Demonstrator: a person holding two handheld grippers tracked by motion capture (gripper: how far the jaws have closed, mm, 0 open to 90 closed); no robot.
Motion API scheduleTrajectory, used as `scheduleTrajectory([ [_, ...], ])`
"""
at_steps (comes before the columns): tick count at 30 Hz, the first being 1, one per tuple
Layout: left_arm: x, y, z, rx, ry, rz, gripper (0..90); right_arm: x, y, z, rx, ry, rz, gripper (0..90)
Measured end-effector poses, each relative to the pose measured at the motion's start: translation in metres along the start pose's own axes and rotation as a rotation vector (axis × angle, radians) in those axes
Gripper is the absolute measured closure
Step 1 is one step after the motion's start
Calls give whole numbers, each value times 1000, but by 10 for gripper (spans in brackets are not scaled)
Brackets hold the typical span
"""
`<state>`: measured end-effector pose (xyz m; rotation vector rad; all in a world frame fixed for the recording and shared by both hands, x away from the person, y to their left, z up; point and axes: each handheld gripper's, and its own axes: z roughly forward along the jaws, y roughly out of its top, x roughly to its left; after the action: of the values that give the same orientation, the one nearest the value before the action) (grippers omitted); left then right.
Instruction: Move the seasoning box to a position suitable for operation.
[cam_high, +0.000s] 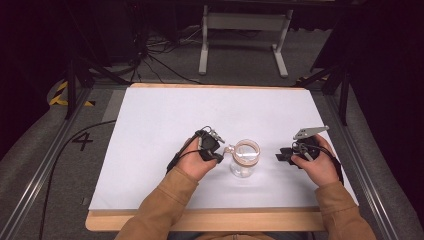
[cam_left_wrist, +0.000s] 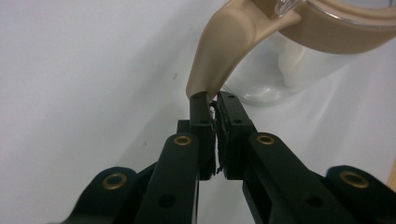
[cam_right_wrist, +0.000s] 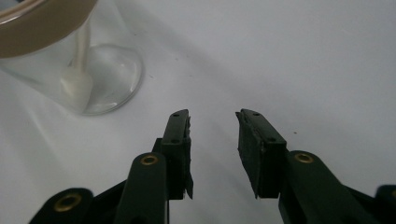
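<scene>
White table (cam_high: 165, 120), seen from above. A clear glass jar (cam_high: 244, 161) with a tan rim stands upright near the middle of the near half, between the two grippers.

Left hand (cam_high: 196, 161): forearm in a tan sleeve (cam_high: 157, 207) comes in from the near edge and angles up toward the right. The hand wraps the left gripper (cam_high: 220, 150), which points right at the jar. In the left gripper view, the left gripper (cam_left_wrist: 212, 100) has its jaws pressed together on the lower end of a tan tab (cam_left_wrist: 223, 51) that curves down from the jar's rim (cam_left_wrist: 336, 28). The tab's tip sits pinched between the pads; the jar's glass body (cam_left_wrist: 275, 70) lies just beyond, to the right in that view.

Right hand (cam_high: 315, 162): forearm enters from the near right and angles up toward the left. It grips the right gripper (cam_high: 280, 156), which points left toward the jar and stops short of it, near but not touching. Grey plate (cam_high: 310, 131) sits on top. In the right gripper view, the right gripper (cam_right_wrist: 212, 123) has its jaws apart, with bare white table (cam_right_wrist: 289, 60) between them. The jar (cam_right_wrist: 100, 70) stands off to the upper left there, a pale rod-like piece (cam_right_wrist: 79, 79) visible inside through the glass.
</scene>
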<state>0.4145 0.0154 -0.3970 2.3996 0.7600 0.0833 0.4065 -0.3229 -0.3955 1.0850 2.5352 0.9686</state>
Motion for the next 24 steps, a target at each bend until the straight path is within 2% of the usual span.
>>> scheduleTrajectory([
  [9, 9, 10, 8, -29, 21, 15, 865, 5, -13, -8, 6, -17, 14, 652],
  [12, 11, 14, 11, -44, 45, 31, 864, 7, -18, -12, 8, -27, 19, 646],
  [14, 11, 15, 12, -38, 46, 28, 865, 8, -22, -14, 6, -35, 22, 645],
  [17, 14, 19, 16, -62, 54, 39, 866, 8, -26, -17, 6, -42, 30, 648],
  [21, 16, 20, 17, -72, 53, 56, 859, 9, -28, -18, 9, -46, 35, 647],
  [24, 17, 19, 13, -76, 27, 37, 852, 10, -28, -17, 7, -45, 29, 649],
])
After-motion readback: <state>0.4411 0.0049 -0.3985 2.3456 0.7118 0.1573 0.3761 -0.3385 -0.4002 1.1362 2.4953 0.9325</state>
